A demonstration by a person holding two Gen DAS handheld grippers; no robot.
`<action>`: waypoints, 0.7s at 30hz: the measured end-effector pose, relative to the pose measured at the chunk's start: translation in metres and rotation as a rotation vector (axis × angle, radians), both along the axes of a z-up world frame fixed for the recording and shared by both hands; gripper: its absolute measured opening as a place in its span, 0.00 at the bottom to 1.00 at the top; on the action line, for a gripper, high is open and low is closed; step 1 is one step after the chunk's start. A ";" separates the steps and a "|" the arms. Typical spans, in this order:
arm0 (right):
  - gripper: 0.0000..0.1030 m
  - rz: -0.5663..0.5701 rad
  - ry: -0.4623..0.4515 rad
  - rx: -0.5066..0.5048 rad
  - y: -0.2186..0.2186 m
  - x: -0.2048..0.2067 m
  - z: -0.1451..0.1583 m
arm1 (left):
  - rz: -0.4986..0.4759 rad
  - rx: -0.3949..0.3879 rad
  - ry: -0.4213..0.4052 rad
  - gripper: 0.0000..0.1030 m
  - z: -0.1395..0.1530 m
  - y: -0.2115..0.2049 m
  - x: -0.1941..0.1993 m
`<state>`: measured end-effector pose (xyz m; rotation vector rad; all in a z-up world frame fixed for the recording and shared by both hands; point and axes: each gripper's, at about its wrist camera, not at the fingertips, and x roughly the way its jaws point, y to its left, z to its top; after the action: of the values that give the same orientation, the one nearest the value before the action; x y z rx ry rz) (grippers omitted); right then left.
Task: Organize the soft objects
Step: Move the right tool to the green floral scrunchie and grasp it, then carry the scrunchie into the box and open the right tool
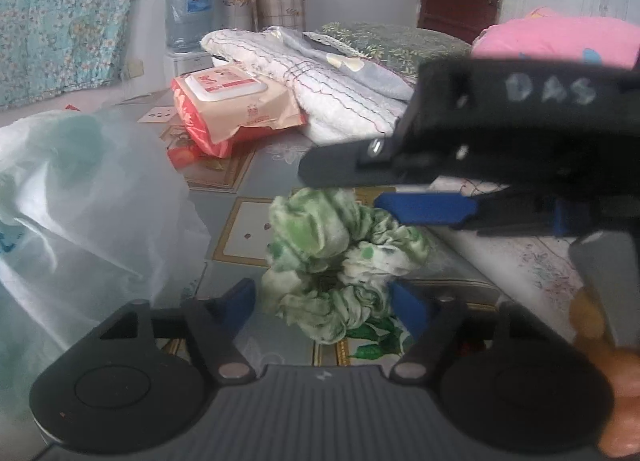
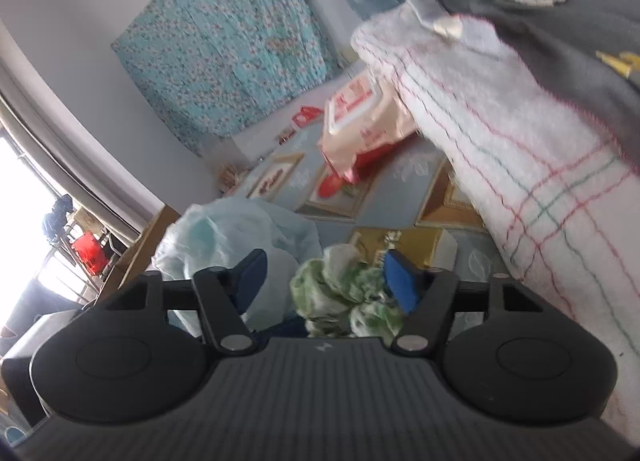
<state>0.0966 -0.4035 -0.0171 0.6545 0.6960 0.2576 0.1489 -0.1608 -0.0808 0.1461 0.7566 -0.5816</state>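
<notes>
A crumpled green-and-white cloth [image 1: 336,261] lies on the patterned table, between the open fingers of my left gripper [image 1: 324,301]. My right gripper [image 1: 344,185] reaches in from the right just above the cloth, jaws apart. In the right wrist view the same cloth [image 2: 344,289] sits between the open fingers of my right gripper [image 2: 324,281]. Neither gripper is closed on it. A translucent white plastic bag [image 1: 80,213] bulges at the left; it also shows in the right wrist view [image 2: 240,233].
A pink-and-red wet-wipes pack [image 1: 232,101] lies behind the cloth. A folded white towel with coloured lines [image 1: 332,89] and grey cloth lie at the back right, with a pink cushion [image 1: 560,37]. A water jug [image 1: 188,13] stands at the wall.
</notes>
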 end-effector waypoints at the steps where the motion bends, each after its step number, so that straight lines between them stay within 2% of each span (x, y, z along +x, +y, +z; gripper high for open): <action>1: 0.53 0.001 0.010 0.012 -0.001 0.001 -0.004 | -0.001 -0.002 0.002 0.62 -0.001 0.000 0.000; 2: 0.50 0.007 0.015 0.025 -0.002 0.001 -0.006 | 0.000 -0.004 0.007 0.61 -0.002 -0.001 0.000; 4: 0.49 0.026 0.026 0.057 -0.002 0.002 -0.010 | 0.000 -0.018 0.011 0.49 -0.002 0.000 -0.001; 9: 0.46 0.052 0.056 0.109 0.002 -0.001 -0.016 | -0.009 -0.036 0.013 0.39 0.004 0.002 -0.006; 16: 0.46 0.072 0.064 0.184 0.005 -0.015 -0.009 | -0.012 -0.056 0.001 0.38 0.019 0.009 -0.020; 21: 0.46 0.100 0.017 0.199 0.012 -0.035 0.016 | -0.012 -0.080 -0.046 0.38 0.043 0.022 -0.039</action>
<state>0.0612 -0.3911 -0.0009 0.8130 0.7259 0.4178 0.1096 -0.1388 -0.0381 0.0896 0.6867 -0.6168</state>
